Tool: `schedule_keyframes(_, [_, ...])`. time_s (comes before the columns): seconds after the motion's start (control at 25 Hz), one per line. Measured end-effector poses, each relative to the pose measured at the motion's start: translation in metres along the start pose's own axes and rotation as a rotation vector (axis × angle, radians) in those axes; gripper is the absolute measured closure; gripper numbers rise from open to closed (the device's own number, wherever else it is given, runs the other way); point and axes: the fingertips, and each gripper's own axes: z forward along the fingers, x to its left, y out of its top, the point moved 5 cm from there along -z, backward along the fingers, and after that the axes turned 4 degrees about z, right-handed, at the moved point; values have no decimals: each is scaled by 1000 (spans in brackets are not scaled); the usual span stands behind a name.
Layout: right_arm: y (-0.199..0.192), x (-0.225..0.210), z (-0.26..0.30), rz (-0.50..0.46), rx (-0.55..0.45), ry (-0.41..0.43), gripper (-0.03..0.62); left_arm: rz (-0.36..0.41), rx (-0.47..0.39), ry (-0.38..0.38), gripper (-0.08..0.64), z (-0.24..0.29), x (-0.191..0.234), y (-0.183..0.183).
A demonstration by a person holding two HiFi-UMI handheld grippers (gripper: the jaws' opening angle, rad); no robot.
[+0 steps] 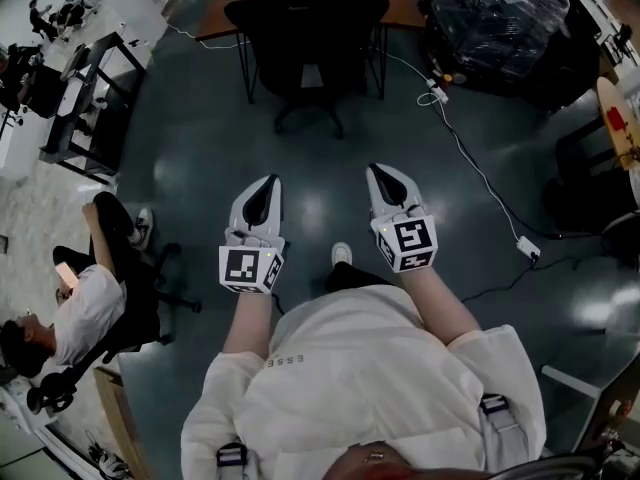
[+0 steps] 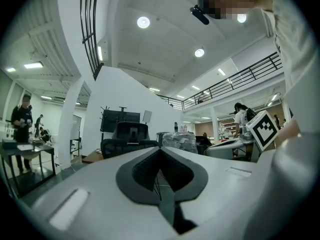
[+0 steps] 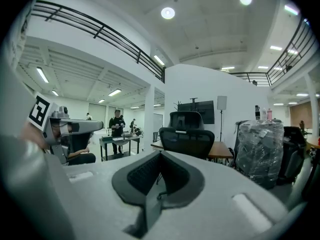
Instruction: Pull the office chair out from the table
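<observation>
A black office chair (image 1: pixel 305 38) stands tucked against a brown wooden table (image 1: pixel 390 3) at the top of the head view, its back toward me. It shows ahead in the left gripper view as the chair (image 2: pixel 127 140) and in the right gripper view as the chair (image 3: pixel 187 136). My left gripper (image 1: pixel 268 182) and right gripper (image 1: pixel 377 171) are held side by side over the dark floor, well short of the chair. Both point toward it, shut, with nothing between the jaws.
A plastic-wrapped bundle (image 1: pixel 500 18) sits right of the table. A white cable with a power strip (image 1: pixel 527 249) runs across the floor at the right. A seated person (image 1: pixel 80 308) is at the lower left. Black frame desks (image 1: pixel 85 98) stand at the left.
</observation>
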Motion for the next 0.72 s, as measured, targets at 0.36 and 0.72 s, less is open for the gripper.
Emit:
schedule_keyframes(0.36, [50, -77, 110, -35, -22, 15, 601, -18, -3, 35, 543, 121, 63, 11])
schedule_keyframes(0.72, [65, -125, 233, -53, -7, -38, 601, -16, 9, -29, 543, 240, 146, -10])
